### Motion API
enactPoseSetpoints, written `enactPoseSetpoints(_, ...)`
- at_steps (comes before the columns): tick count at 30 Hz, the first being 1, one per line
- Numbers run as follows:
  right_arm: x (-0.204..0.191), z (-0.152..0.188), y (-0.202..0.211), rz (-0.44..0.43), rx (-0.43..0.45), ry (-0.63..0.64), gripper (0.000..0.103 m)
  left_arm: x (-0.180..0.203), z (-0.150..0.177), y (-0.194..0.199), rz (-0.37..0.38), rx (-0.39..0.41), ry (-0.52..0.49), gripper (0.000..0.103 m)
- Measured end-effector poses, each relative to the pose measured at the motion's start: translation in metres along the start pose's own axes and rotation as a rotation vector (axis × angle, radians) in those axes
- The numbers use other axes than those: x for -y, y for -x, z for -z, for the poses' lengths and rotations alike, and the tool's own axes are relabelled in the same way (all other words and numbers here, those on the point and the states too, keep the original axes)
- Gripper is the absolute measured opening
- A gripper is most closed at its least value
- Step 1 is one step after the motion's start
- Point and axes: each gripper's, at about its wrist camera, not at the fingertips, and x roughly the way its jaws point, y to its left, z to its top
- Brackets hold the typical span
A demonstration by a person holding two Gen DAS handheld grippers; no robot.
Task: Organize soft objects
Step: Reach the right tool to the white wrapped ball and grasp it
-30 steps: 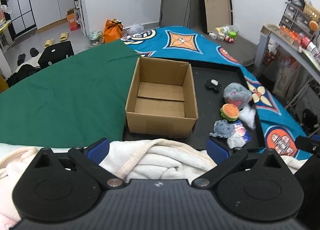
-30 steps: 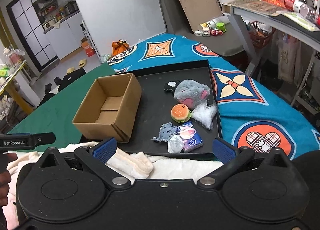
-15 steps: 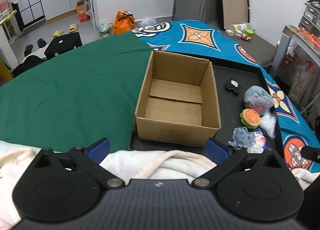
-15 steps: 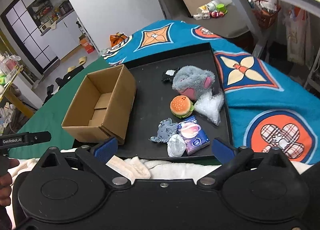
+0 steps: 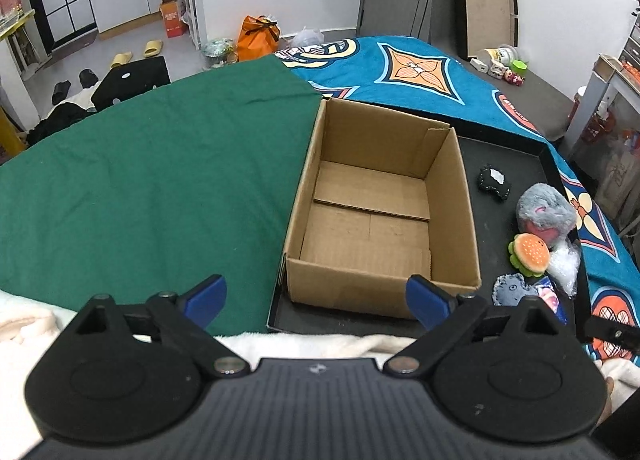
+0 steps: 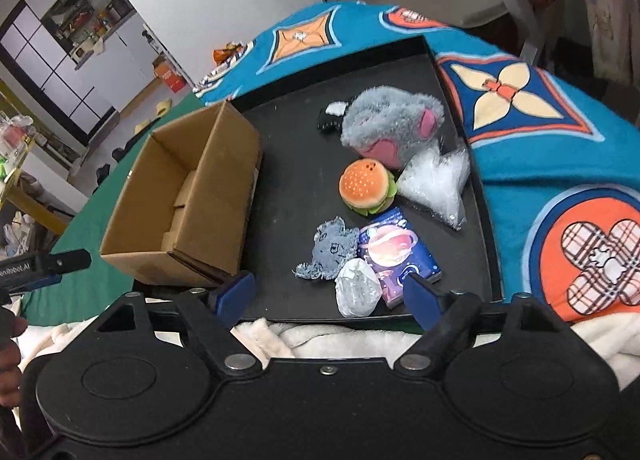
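An open, empty cardboard box (image 5: 380,212) (image 6: 188,200) stands on the left of a black tray (image 6: 296,164). To its right on the tray lie a grey plush (image 6: 394,126), a burger plush (image 6: 366,186), a grey denim toy (image 6: 332,246), a blue packet (image 6: 398,254), a crumpled white bag (image 6: 356,292), a clear bag (image 6: 438,180) and a small black toy (image 6: 330,120). My left gripper (image 5: 316,296) is open and empty, in front of the box. My right gripper (image 6: 330,294) is open and empty, just short of the white bag.
A cream blanket (image 5: 320,344) lies under both grippers at the near edge. A green cloth (image 5: 152,164) covers the left, a blue patterned cloth (image 6: 552,164) the right. A metal table (image 5: 616,92) stands far right.
Both grippers have risen and moved forward toward the tray. The left view now looks down into the box. The right gripper has closed in on the pile of toys.
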Motion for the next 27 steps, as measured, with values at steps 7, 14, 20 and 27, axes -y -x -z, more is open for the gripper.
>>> enactPoseSetpoints(7, 0.004, -0.002, -0.029, 0.022, -0.06, -0.006, 0.069, -0.003, -0.014, -0.021, -0.006, -0.02, -0.015, 0.089)
enactPoseSetpoints(14, 0.004, -0.001, -0.056, 0.073, -0.123, 0.002, 0.065, -0.007, -0.019, -0.047, 0.0, -0.07, -0.021, 0.075)
enactPoseSetpoints(20, 0.001, 0.001, -0.074, 0.094, -0.165, 0.017, 0.049, -0.009, -0.018, -0.064, -0.008, -0.086, -0.014, 0.064)
enactPoseSetpoints(27, 0.005, 0.002, -0.074, 0.098, -0.155, 0.031, 0.028, -0.009, -0.015, -0.075, -0.017, -0.083, -0.011, 0.039)
